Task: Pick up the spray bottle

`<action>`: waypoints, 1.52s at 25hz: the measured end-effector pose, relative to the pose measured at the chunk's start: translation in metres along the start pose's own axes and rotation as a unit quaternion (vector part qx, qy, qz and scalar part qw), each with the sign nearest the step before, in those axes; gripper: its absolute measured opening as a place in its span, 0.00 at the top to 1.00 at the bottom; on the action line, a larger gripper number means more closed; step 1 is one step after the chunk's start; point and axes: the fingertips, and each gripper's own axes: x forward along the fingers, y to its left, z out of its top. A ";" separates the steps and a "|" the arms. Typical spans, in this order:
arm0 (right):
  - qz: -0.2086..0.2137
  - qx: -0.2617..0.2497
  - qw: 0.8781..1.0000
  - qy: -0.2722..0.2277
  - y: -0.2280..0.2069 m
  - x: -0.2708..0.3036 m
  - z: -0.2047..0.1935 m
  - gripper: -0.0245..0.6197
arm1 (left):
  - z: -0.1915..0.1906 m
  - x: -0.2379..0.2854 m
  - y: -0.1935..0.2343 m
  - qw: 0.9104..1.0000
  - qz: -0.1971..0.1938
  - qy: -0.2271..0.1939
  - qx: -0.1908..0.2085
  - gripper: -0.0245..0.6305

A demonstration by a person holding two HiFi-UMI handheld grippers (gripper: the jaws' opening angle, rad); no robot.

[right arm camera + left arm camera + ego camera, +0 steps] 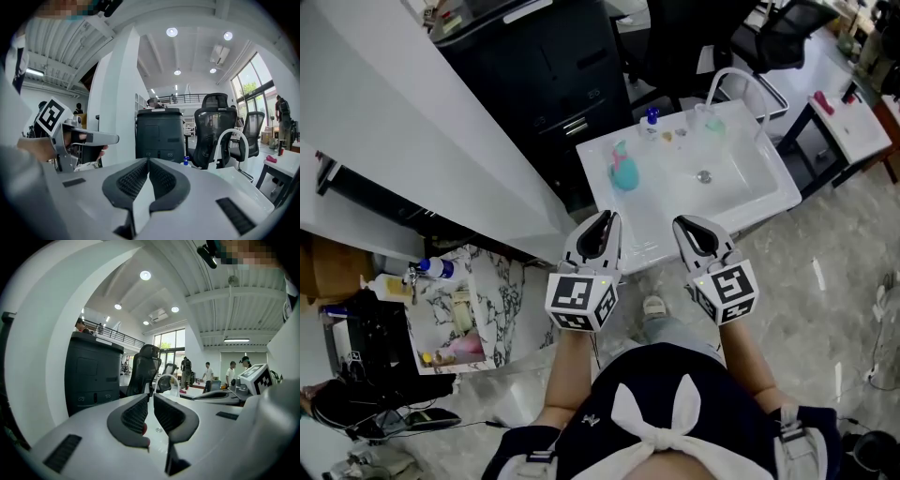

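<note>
The white worktop with its basin lies ahead. The left gripper and right gripper hover short of its near edge, fingers clenched on nothing, probably kept shut for the approach. The teal bottle stands left of the basin, apparently upright, its long axis vertical. Which way the nozzle points is unclear.

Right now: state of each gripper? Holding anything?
Left gripper: closed, nothing between the jaws.
Right gripper: closed, nothing between the jaws.
</note>
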 end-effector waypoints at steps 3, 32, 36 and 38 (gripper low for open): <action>0.008 0.000 1.000 0.001 -0.008 0.009 -0.001 0.92 | 0.003 0.012 0.005 1.000 0.006 -0.002 0.002 0.88; 0.080 0.023 0.996 0.009 -0.039 0.071 -0.020 0.92 | 0.002 0.086 0.057 0.996 0.087 0.021 0.006 0.56; 0.076 0.027 0.997 0.016 -0.039 0.078 -0.021 0.92 | 0.000 0.099 0.067 0.996 0.082 0.031 0.007 0.56; 0.073 0.027 0.997 0.021 -0.041 0.083 -0.022 0.92 | -0.001 0.106 0.073 0.996 0.080 0.036 0.005 0.56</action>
